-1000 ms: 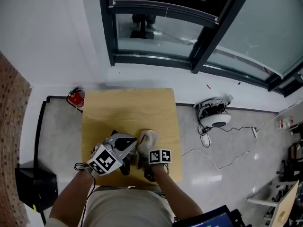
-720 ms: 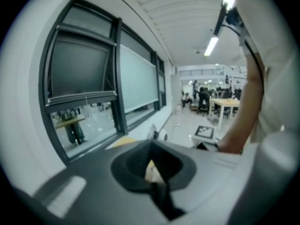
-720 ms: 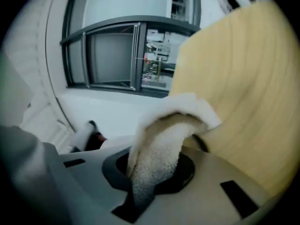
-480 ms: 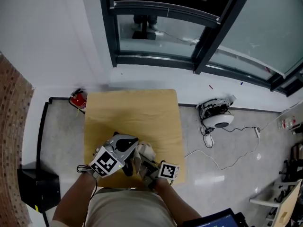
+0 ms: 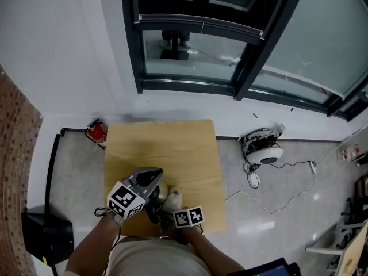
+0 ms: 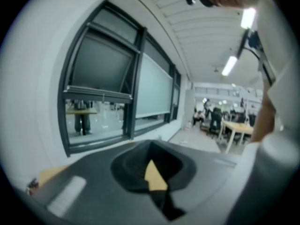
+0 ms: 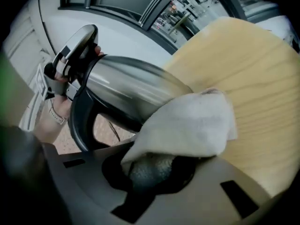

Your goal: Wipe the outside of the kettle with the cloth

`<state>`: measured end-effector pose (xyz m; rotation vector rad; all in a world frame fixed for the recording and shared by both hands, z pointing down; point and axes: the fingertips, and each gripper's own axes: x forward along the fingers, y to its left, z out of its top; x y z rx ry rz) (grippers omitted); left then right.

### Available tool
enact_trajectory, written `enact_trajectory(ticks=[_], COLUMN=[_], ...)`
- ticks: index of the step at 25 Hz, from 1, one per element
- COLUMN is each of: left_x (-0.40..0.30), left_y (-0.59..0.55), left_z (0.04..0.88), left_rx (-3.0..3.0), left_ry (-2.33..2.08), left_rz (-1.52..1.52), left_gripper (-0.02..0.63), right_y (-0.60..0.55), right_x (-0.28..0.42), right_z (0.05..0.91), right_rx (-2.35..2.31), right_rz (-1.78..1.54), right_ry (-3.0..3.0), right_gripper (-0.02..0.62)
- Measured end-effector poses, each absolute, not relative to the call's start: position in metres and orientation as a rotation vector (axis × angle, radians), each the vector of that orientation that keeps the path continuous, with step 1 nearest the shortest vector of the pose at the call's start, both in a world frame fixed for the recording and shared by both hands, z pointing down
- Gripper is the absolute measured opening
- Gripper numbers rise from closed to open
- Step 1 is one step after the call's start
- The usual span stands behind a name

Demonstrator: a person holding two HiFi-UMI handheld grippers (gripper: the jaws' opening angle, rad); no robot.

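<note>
1. The right gripper [image 7: 154, 170] is clamped on a bunched white cloth [image 7: 187, 125], and the cloth's folds spill out past the jaws.
2. The cloth's far edge lies against the lower side of the steel kettle [image 7: 126, 90]. The kettle is tilted, just ahead of the right gripper's jaws, with its black handle [image 7: 77, 121] looping off to the picture's left in the right gripper view.
3. Kettle and cloth sit at the near edge of the wooden table [image 5: 172, 148], close to the person's body in the head view.
4. The left gripper [image 6: 151, 172] has its jaws drawn together with nothing held. Only a sliver of tabletop shows through them, and it faces a dark-framed window [image 6: 101, 93].
5. In the head view the left gripper sits over the kettle, just left of the cloth, and the two grippers are close side by side.
</note>
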<state>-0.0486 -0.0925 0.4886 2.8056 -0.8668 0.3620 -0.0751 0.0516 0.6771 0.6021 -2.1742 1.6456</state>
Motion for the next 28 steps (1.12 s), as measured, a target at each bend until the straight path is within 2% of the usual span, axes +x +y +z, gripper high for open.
enact_trajectory(ticks=[3,5,8,12,14,17,19,23,26,28], left_x=[-0.083,-0.115,-0.137,-0.105,-0.102,-0.101,-0.1,-0.104,-0.106,-0.106], left_y=[-0.114,-0.117,-0.09,-0.052,-0.05,-0.054,-0.054,-0.055,-0.055,-0.053], left_z=[0.469,0.456,0.463,0.506,0.517,0.521,0.523,0.525,0.524,0.523], left_rx=[2.598,2.517,2.539,2.575,2.559,2.558,2.568,2.559,2.566,2.568], left_ry=[-0.963,-1.122,-1.274,-1.127,-1.159,-1.201,-1.223,-1.279,-1.285,-1.275], left_rz=[0.073,0.022,0.34,0.763,0.846,0.912,0.937,0.935,0.931,0.923], left_gripper=[-0.002,-0.002,-0.002,-0.002,-0.002,-0.002,-0.002,-0.002,-0.002,-0.002], right_y=[0.085,0.096,0.062,0.009,-0.014,-0.038,-0.039,-0.058,-0.068,-0.069], right_x=[-0.108,-0.11,-0.072,-0.057,-0.062,-0.039,-0.035,-0.06,-0.052,-0.054], right_z=[0.662,0.656,0.628,0.555,0.57,0.672,0.705,0.599,0.689,0.699], right_rx=[0.326,0.268,0.469,0.509,0.583,0.98,1.05,0.75,1.039,1.041], right_rz=[1.596,1.483,1.528,1.806,2.058,2.432,2.294,1.951,2.062,2.059], right_ry=[-2.203,-2.218,-2.377,-2.807,-2.741,-2.233,-2.09,-2.681,-2.231,-2.134], right_gripper=[0.054,0.055,0.054,0.054,0.055,0.055,0.054,0.054,0.054,0.054])
